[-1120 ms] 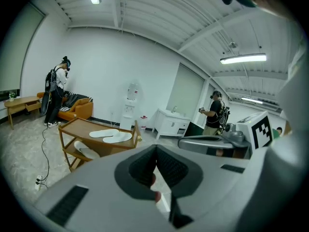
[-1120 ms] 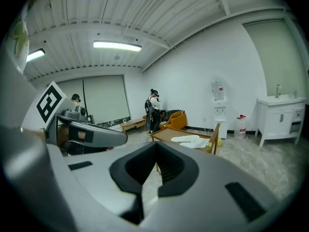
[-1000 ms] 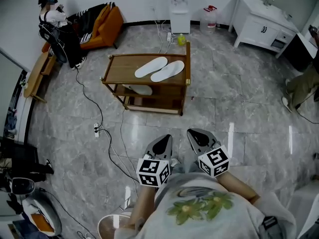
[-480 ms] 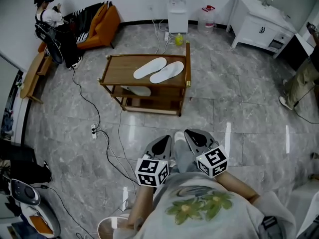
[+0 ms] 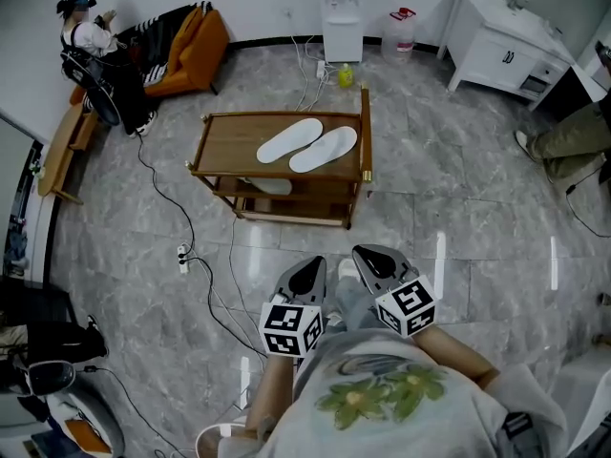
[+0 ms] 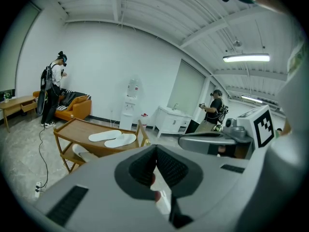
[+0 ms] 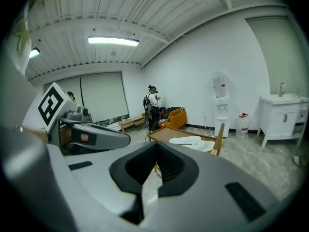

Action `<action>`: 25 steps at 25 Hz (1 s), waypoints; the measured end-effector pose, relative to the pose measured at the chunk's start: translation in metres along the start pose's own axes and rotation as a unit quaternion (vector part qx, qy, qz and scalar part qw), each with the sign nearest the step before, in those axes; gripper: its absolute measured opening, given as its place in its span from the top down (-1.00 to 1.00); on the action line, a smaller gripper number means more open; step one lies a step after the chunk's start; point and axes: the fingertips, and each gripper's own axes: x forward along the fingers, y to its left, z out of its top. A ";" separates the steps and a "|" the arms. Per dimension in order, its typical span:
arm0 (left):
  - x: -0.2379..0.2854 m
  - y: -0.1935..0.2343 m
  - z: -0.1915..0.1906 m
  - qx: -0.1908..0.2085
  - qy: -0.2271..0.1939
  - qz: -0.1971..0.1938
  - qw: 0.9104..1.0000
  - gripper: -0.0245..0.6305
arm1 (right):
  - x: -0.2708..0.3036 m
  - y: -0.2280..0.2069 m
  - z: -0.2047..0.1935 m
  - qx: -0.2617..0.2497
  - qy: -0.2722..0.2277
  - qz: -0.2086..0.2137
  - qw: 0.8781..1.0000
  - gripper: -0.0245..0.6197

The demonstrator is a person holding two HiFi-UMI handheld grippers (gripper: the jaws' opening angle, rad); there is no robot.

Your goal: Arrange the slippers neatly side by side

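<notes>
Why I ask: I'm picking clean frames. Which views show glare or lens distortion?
Head view: lamp glare streaks the shiny floor, but the slippers are sharp. Left gripper view: strong fisheye with black corners, and the ceiling lamp is blown out. Right gripper view: same bowed walls, and the strip light is overexposed.

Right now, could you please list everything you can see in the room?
flat white slippers: two, white, side by side on the cart's top shelf
third white slipper: one, white, cart's lower shelf
wooden two-shelf cart: one, brown, mid-floor
water dispenser: one, white, back wall
orange armchair: one, orange, far left
sink cabinet: one, white, far right
power strip: one, white, floor left of cart
standing person: one, by armchair
left gripper: one, grey, shut, empty
right gripper: one, grey, shut, empty
</notes>
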 end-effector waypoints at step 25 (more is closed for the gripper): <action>0.123 0.065 0.070 0.032 0.012 0.004 0.999 0.89 | 0.103 -0.096 0.042 0.004 0.012 0.005 1.000 0.90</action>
